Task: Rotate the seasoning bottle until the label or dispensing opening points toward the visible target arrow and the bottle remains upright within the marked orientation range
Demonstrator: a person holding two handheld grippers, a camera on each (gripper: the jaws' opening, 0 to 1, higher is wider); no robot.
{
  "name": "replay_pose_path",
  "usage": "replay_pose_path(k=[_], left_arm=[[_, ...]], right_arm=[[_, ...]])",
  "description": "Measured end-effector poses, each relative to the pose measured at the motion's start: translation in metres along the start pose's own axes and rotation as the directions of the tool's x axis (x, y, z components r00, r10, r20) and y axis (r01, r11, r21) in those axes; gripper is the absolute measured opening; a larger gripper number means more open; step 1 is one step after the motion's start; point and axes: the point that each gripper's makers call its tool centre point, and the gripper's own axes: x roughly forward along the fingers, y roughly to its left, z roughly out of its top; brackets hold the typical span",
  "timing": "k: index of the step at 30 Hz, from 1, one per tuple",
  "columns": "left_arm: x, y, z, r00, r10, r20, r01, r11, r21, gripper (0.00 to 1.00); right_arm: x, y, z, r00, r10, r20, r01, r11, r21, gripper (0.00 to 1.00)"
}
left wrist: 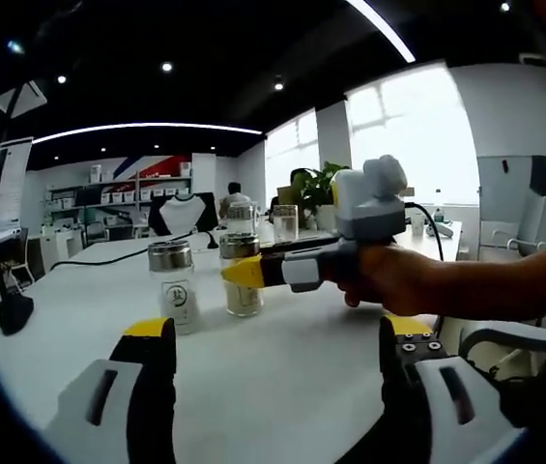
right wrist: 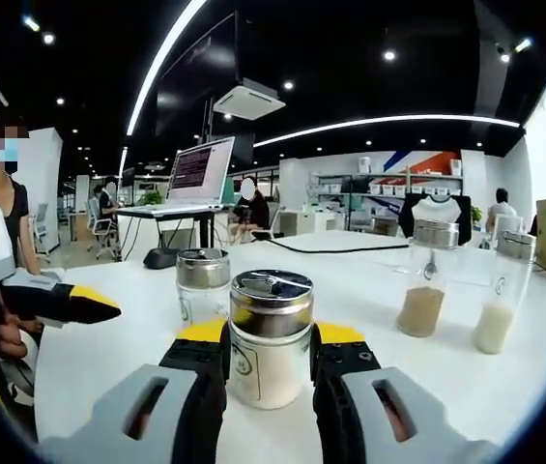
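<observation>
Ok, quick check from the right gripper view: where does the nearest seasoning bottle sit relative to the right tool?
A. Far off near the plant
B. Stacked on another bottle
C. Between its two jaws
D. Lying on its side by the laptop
C: the seasoning bottle stands upright on the white table between the jaws of the right tool, which press against its sides.
</observation>
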Motion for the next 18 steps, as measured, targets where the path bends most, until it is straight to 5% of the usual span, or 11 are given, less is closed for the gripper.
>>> replay_pose_path(k=[14,18], left_arm=[[0.000,-0.001,0.001,1.000,-0.001,0.000,0.001,1.000,0.000,0.92],[0.001,0.000,0.000,1.000,0.000,-0.003,0.000,1.000,-0.003,0.92]], right_arm=[[0.000,0.002,0.000,1.000,-0.008,0.001,0.008,1.000,-0.015,0.31],[0.001,0.002,-0.016,0.994,-0.012,-0.106,-0.003,0.989,-0.145,0.38]])
